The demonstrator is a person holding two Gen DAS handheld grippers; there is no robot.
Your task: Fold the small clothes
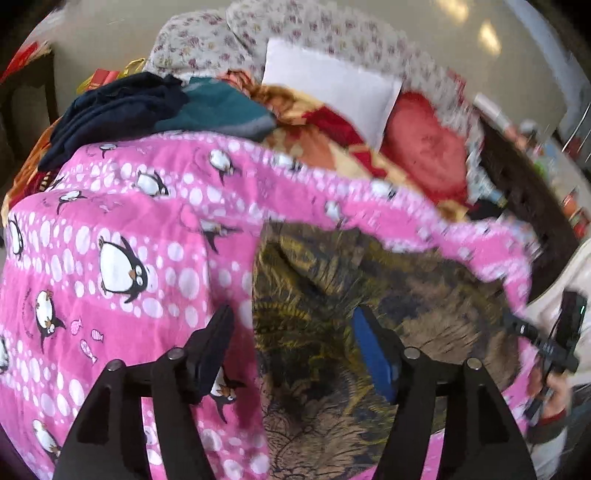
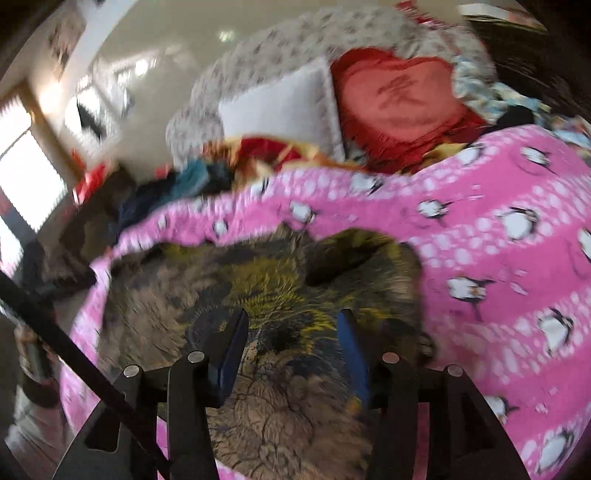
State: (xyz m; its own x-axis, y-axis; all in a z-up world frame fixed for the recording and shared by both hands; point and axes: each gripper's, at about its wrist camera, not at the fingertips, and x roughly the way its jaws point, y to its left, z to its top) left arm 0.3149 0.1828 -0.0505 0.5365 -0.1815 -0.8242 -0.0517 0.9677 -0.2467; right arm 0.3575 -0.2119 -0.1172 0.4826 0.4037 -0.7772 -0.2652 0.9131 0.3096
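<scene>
A small brown garment with a yellow and dark print (image 1: 332, 295) lies flat on a pink penguin blanket (image 1: 110, 240). My left gripper (image 1: 295, 339) hovers open over the garment's left edge, one finger above the blanket, the other above the garment. In the right wrist view the same garment (image 2: 266, 280) lies under my right gripper (image 2: 291, 343), which is open and empty just above its middle. The pink blanket (image 2: 498, 240) surrounds it. The right gripper also shows at the left wrist view's right edge (image 1: 546, 343).
A pile of dark blue and teal clothes (image 1: 147, 107) sits at the blanket's far edge. Behind are a white pillow (image 1: 332, 85), a red heart cushion (image 2: 399, 99) and a floral headboard cover (image 1: 295, 29). A dark table (image 1: 524, 199) stands at the right.
</scene>
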